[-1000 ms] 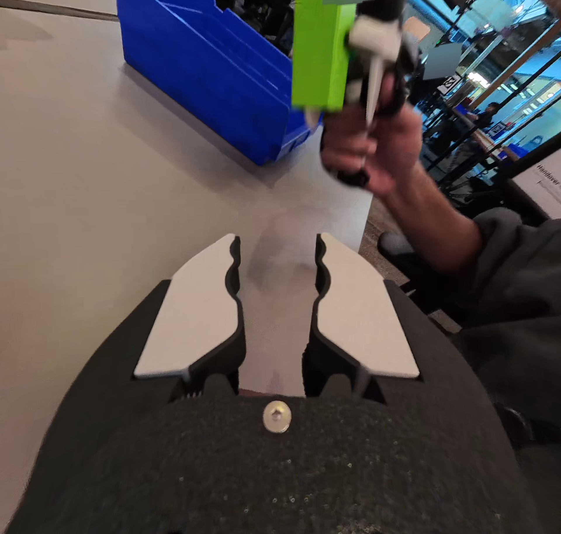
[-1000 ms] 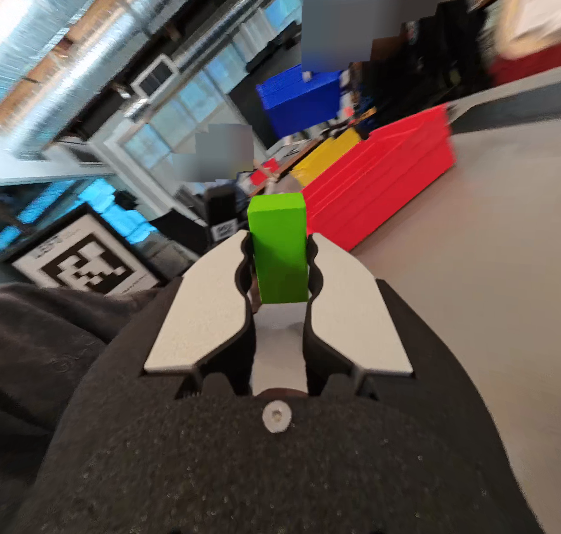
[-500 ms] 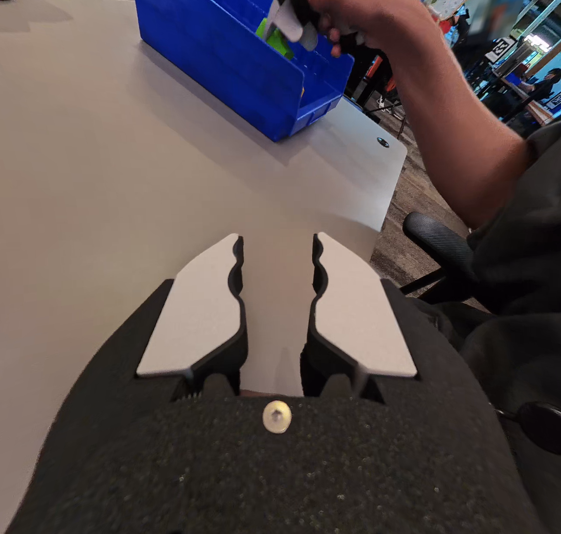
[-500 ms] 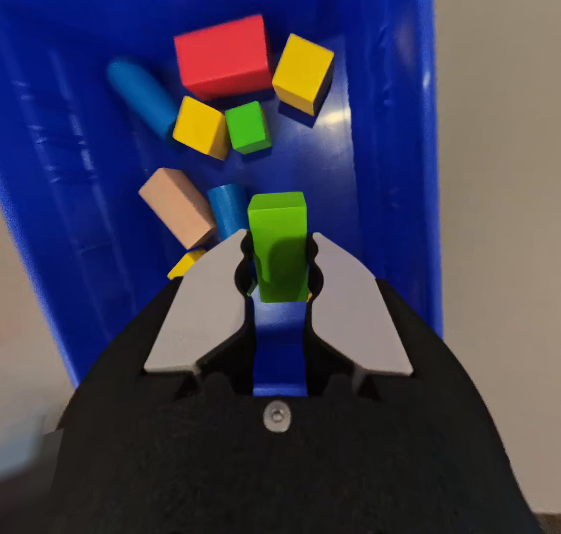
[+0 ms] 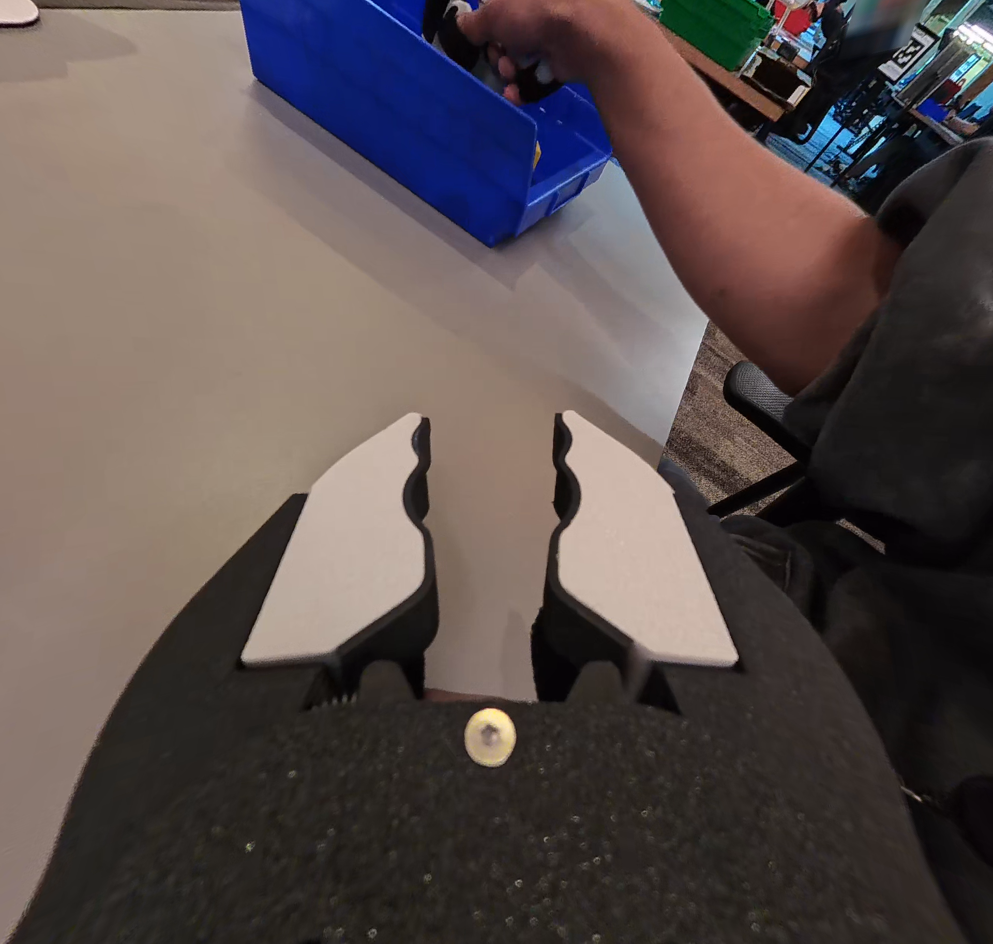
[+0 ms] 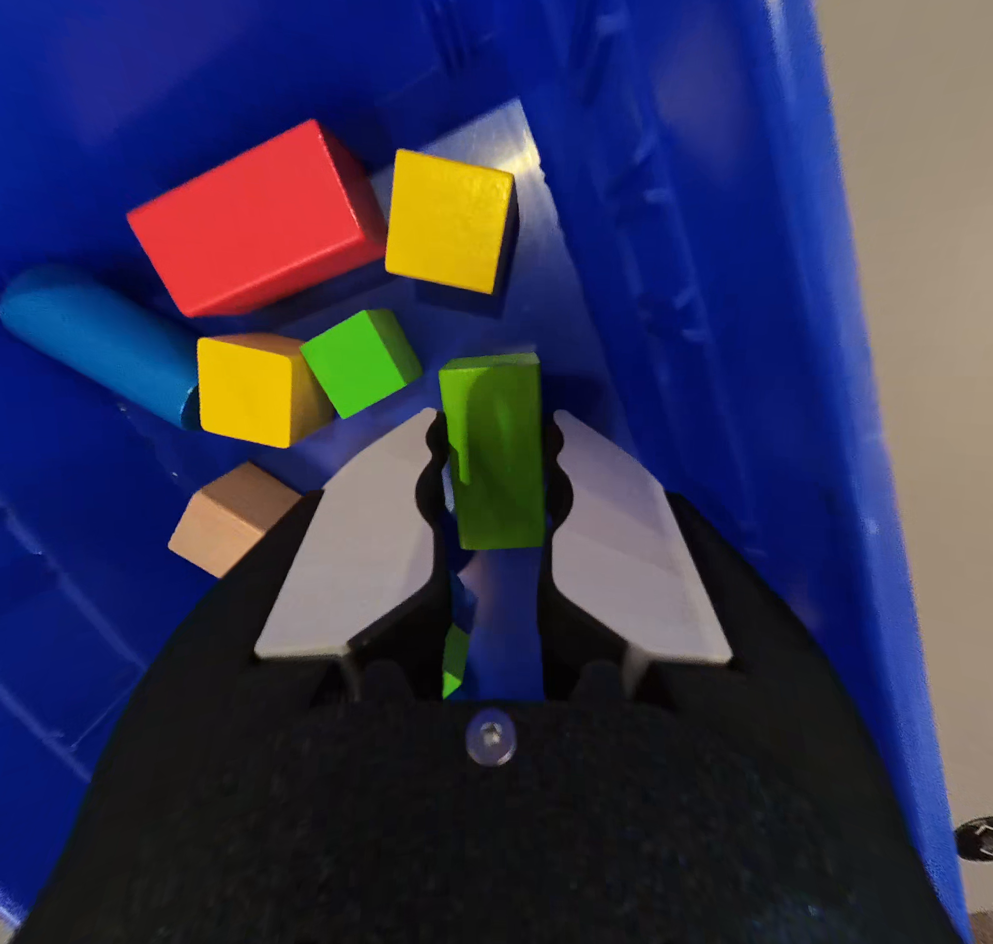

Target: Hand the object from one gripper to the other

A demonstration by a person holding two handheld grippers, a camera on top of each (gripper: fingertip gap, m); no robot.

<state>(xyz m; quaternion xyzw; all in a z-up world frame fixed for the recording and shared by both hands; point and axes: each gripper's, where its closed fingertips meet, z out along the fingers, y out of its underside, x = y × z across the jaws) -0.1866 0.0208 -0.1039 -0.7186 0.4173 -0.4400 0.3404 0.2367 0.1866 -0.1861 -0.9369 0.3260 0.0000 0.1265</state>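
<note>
While our left gripper [image 5: 490, 424] hangs over the bare grey worktop [image 5: 161, 273] with its jaws spread and nothing between them, our right gripper [image 6: 493, 418] points down into the blue bin [image 6: 725, 327]. Its jaws pinch the green block [image 6: 494, 451], which stands lengthwise between them, its far end poking past the tips and close to the bin's right wall. We cannot tell whether the block touches the bin floor. Loose on that floor lie a red block [image 6: 258, 220], two yellow cubes [image 6: 448, 220] [image 6: 247, 386], a green cube [image 6: 360, 362], a blue cylinder [image 6: 96, 338] and a tan block [image 6: 231, 521]. In the left wrist view the bin [image 5: 376, 91] sits at the worktop's far right edge, and our right hand [image 5: 537, 21] reaches into it from above.
</note>
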